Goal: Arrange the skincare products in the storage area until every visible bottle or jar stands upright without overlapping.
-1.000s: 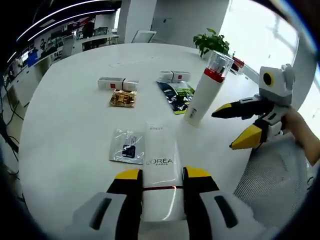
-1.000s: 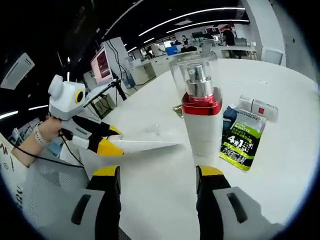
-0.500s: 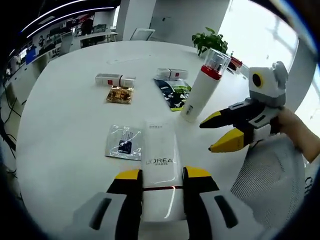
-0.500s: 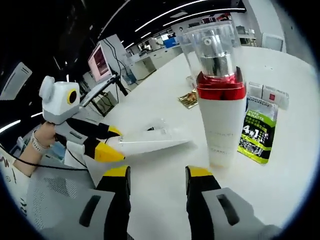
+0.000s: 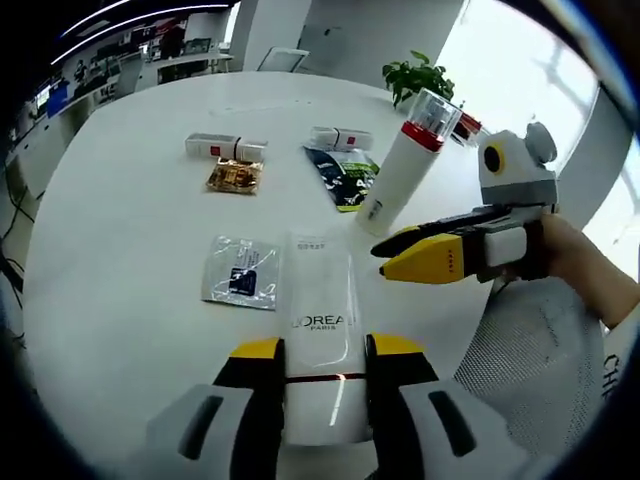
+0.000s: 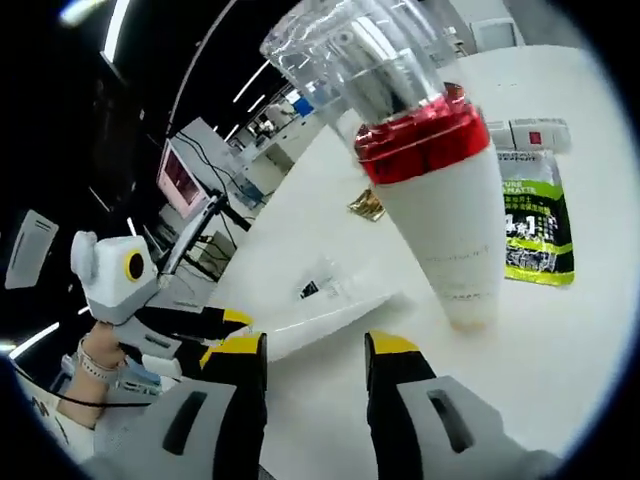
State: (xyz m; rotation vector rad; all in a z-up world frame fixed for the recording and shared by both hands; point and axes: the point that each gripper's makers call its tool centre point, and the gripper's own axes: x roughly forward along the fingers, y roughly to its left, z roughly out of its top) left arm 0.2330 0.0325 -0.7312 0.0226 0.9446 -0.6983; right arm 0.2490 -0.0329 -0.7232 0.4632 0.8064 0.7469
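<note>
A round white table (image 5: pixel 120 300) carries everything. The left gripper (image 5: pixel 318 352) is clamped on a white L'Oreal tube (image 5: pixel 320 340) lying flat near the table's near edge. A tall white pump bottle (image 5: pixel 400 165) with red collar and clear cap stands upright toward the far right edge, the right gripper (image 5: pixel 385 252) just beside its base with jaws nearly closed, grasping nothing. A clear sachet (image 5: pixel 240 285) touches the tube's side; a green packet (image 5: pixel 348 178) lies near the bottle.
</note>
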